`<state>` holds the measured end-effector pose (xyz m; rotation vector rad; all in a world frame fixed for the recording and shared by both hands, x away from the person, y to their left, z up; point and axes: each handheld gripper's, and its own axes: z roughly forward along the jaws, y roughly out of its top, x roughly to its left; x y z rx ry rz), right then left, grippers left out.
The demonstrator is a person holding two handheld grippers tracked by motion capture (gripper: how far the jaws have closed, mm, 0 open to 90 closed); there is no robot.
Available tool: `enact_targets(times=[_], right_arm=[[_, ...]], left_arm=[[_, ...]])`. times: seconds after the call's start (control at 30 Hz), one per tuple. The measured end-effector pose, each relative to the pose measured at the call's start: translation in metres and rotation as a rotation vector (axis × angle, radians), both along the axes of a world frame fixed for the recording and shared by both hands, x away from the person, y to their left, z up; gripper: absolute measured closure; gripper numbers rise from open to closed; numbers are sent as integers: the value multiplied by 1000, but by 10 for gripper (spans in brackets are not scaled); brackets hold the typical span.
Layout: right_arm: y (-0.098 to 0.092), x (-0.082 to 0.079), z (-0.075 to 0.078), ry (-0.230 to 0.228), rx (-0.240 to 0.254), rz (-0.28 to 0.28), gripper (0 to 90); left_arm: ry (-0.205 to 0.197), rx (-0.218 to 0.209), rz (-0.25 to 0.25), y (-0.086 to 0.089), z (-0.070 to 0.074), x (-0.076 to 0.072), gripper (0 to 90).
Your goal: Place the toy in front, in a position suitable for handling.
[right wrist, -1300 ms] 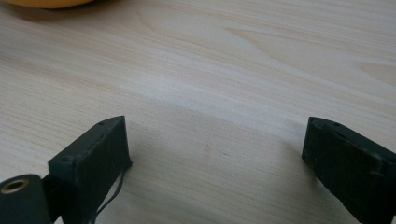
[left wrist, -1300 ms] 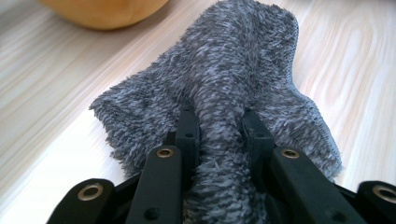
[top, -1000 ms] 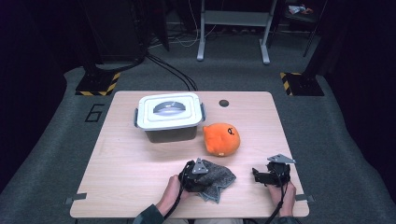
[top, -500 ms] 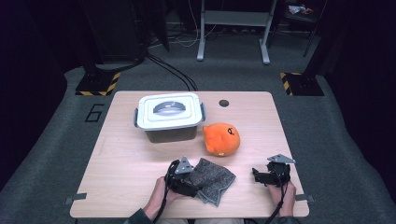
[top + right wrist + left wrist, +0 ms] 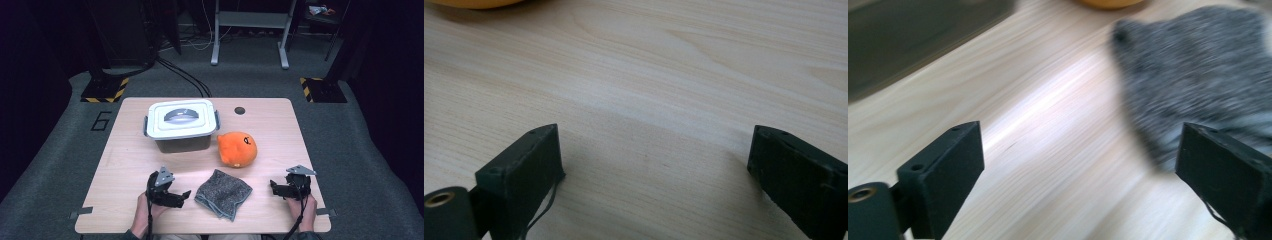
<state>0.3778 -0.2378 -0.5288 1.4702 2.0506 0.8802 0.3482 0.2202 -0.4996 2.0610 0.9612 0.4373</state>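
A grey speckled cloth lies crumpled on the wooden table near the front edge. My left gripper sits just left of it and apart from it. Its jaws have just been opening and stand open with nothing between them. In the left gripper view the gripper frames bare wood, and the cloth lies ahead to the right. My right gripper rests open at the front right, over bare table, with its own view's gripper point empty.
A white lidded box with a grey handle stands at the back middle of the table. An orange plush toy lies to its right, behind the cloth. A small dark hole marks the back edge. Dark floor surrounds the table.
My left gripper let go of the cloth, opened, and drew away to the left. The cloth stays on the table, spread out a little. The right gripper has not moved.
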Motion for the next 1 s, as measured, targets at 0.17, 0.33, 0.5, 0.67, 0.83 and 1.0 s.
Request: enact_targets(times=[0.17, 0.33, 0.5, 0.67, 0.83, 1.0], right_arm=[[0, 0, 0, 3, -5, 0, 57], [2, 1, 0, 13, 0, -5, 18], [2, 3, 0, 32, -2, -7, 0], [2, 3, 1, 40, 5, 3, 0], [-1, -4, 6, 36, 48, 37, 0], [16, -18, 20, 28, 73, 99, 0]], left_arm=[[27, -18, 133, 33, -12, 0, 0], [1, 19, 250, 63, -21, -1, 0], [-3, 33, 327, 83, -28, 0, 0], [23, 74, 339, 86, -31, 3, 0], [57, 84, 314, 86, -33, 5, 0], [63, 76, 319, 86, -33, 6, 0]])
